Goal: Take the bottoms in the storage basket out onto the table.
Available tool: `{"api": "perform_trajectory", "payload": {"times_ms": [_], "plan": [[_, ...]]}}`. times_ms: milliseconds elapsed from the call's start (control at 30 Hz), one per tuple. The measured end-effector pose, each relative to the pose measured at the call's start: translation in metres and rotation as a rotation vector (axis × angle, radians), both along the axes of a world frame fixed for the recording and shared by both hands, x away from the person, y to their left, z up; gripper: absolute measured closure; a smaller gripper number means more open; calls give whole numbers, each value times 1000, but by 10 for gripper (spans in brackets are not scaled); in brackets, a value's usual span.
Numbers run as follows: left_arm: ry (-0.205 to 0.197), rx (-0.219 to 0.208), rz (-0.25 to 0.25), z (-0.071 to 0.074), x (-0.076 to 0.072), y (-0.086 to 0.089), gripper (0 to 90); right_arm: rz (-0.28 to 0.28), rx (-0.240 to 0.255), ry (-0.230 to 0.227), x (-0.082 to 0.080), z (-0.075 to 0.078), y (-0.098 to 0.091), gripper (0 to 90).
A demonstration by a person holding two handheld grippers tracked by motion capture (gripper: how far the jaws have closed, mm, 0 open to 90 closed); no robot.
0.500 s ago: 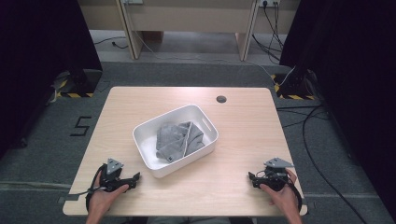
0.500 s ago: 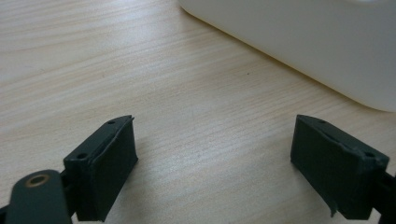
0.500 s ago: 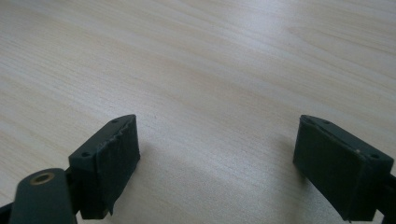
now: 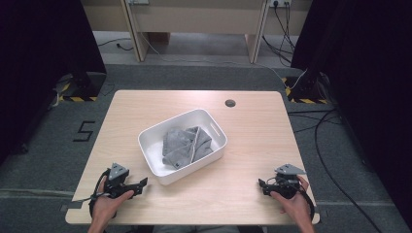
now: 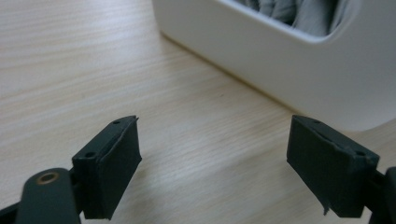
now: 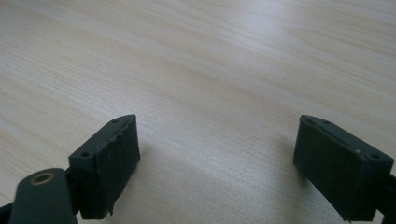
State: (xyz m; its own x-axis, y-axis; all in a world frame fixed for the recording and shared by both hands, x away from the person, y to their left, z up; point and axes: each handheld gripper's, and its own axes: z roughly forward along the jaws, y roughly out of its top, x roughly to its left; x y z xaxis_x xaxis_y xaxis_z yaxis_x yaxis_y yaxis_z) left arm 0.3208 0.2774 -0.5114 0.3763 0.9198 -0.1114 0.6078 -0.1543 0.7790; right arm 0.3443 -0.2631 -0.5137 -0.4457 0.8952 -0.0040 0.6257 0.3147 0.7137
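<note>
Two grippers, the left gripper [image 4: 141, 184] and right gripper [image 4: 262, 185], are resting wide open and empty near the white tub [image 4: 160, 171], leaving the grey cloth [image 4: 185, 145] inside easy to reach.

Each hand carries black tongs, the left tongs [image 4: 142, 184] and the right tongs [image 4: 261, 185], topped with a grey three-cornered plate. Their jaws are flat black blocks with small screw holes, and one arm near each camera shows a brass-coloured rivet. A thin black cable trails from each.

Wooden table [image 4: 252, 145]; white bin [image 4: 216, 145] at centre, grippers on near edge
</note>
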Motion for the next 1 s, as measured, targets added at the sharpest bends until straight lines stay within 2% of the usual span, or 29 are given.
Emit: {"api": "perform_trajectory", "payload": {"times_ms": [200, 500, 600, 733, 867, 1000], "plan": [[-57, -14, -12, 22, -2, -6, 163, 0, 3, -5, 0, 0, 0, 148], [-111, -99, -43, 54, -6, -14, 162, -2, 4, -3, 0, 0, 0, 148], [-131, -112, -59, 67, -6, -19, 162, -2, 4, -3, 0, 0, 0, 148], [-156, -107, -76, 80, -3, -25, 157, -4, 6, -2, 1, 0, 0, 148], [-175, -71, -106, 94, 3, -34, 153, -1, 5, -3, 1, 0, -1, 148], [-175, -75, -145, 105, 12, -46, 151, -2, 7, -3, 2, -1, -1, 148]]}}
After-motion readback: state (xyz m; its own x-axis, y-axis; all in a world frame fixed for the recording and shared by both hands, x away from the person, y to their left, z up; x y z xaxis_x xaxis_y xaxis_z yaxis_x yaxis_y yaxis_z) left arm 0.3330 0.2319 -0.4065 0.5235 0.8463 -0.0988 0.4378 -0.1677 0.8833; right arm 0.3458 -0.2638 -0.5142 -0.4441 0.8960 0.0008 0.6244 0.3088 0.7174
